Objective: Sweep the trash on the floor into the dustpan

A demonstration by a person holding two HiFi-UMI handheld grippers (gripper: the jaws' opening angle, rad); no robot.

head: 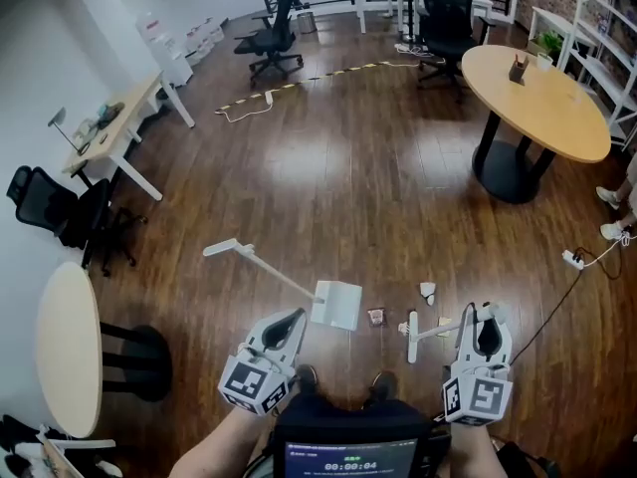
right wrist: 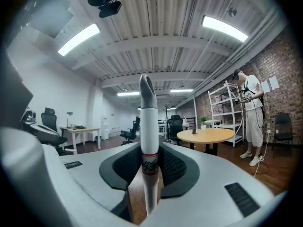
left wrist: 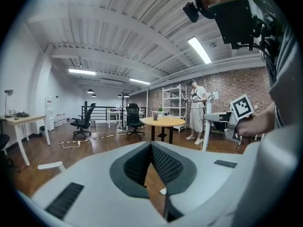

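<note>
**Broom held in right gripper, dustpan standing free**

Right gripper is pinching the broom handle, a white shaft upright between its pads. Left gripper has its fingers pressed together with nothing between them, and hangs near the dustpan without touching it.

Seen from the person's stance, the dustpan lies on the wooden floor at about 12 o'clock. Its long handle runs off toward 10 o'clock. A small brown wrapper sits just beside the pan's right edge. A white scrap lies at 1 o'clock, near what appears to be the broom head.

Assessment:
- **Trash:** the scraps look light and loose, likely to skid or flutter on polished wood, so short, low strokes are advised.
- **Broom:** the shaft looks stiff and smooth, so a firm clamp around it suits.
- **Dustpan:** it looks like light plastic and may slide when trash is pushed against it. Its long handle is the sensible place for the left gripper to hold and steady it.
</note>
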